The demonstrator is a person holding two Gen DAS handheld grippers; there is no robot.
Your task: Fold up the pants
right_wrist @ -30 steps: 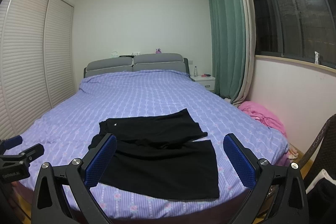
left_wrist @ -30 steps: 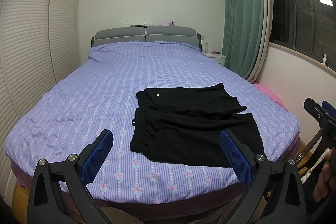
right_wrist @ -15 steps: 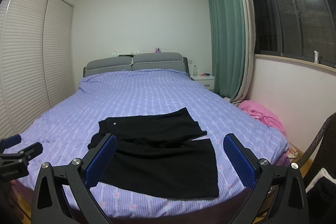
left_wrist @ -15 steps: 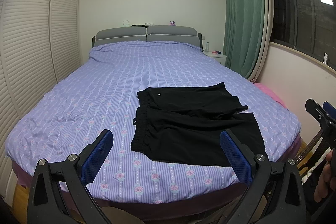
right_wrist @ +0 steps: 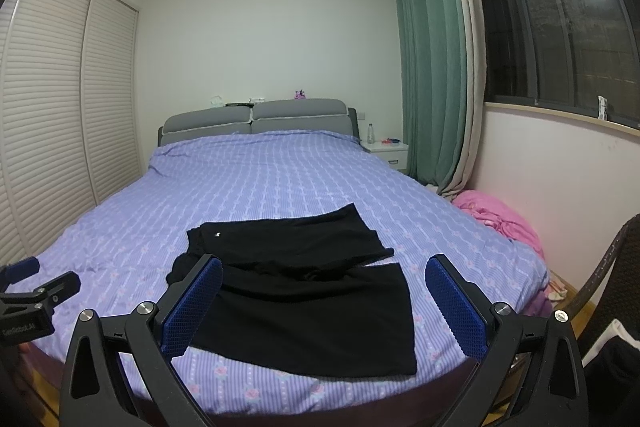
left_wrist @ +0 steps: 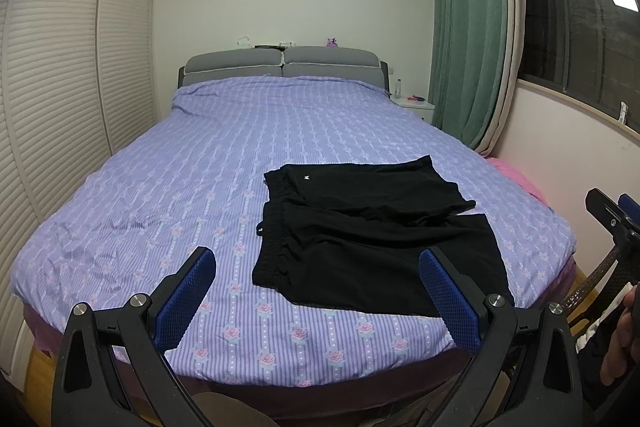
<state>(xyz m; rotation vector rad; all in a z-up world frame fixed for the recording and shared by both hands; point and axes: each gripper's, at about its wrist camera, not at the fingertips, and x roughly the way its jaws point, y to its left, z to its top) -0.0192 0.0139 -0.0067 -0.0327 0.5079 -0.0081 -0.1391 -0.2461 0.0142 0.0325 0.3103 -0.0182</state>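
place: home bedroom — bed (left_wrist: 224,163) | wardrobe (left_wrist: 60,99) | curtain (right_wrist: 432,75) — nightstand (right_wrist: 386,151)

Pants (left_wrist: 372,239) marginally lower in both views

Left gripper (right_wrist: 24,291) body: "GenRobot.AI" is being shown in pale lettering.
Pants (left_wrist: 376,231) waistband: a small white mark is being displayed, unreadable.

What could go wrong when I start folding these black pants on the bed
The pants lie near the foot edge of the bed, so a pull toward you could drag them off. The two legs overlap unevenly, so a grab may catch one layer only. Both the left gripper and right gripper are open and off the cloth.
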